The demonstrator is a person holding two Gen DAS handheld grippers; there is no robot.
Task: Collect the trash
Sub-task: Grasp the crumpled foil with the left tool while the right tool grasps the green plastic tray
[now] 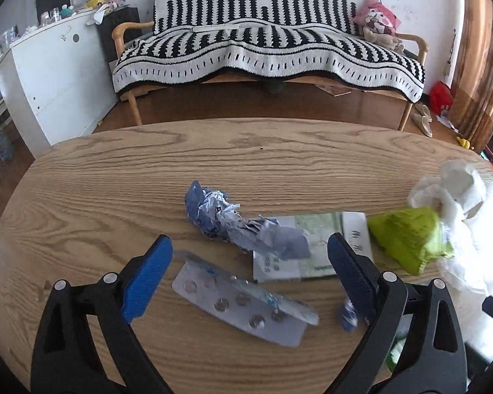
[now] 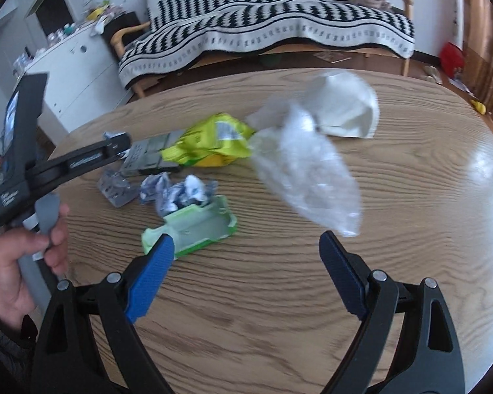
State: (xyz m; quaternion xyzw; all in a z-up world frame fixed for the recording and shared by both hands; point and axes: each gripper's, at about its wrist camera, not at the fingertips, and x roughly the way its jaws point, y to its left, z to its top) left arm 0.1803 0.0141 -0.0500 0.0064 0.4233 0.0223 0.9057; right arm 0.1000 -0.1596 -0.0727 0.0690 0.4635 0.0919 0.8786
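on the table (image 1: 82, 197), both the left gripper (image 1: 249, 262) and right gripper (image 2: 246, 256) gape wide, empty, over mid-table trash.

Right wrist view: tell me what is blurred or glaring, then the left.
Right wrist view: the clear plastic bag is smeared by motion, and glare whitens the table at right. Left wrist view: the blister pack looks soft, the white bag slightly blown out, and fisheye bends the table edge.

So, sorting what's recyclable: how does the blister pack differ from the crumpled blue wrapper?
The blister pack lies flat and silver, with rows of pill pockets; the crumpled blue wrapper is balled up and blue-white. The pack sits between the open left gripper's fingers; the wrapper lies beyond them. Both rest on the table.
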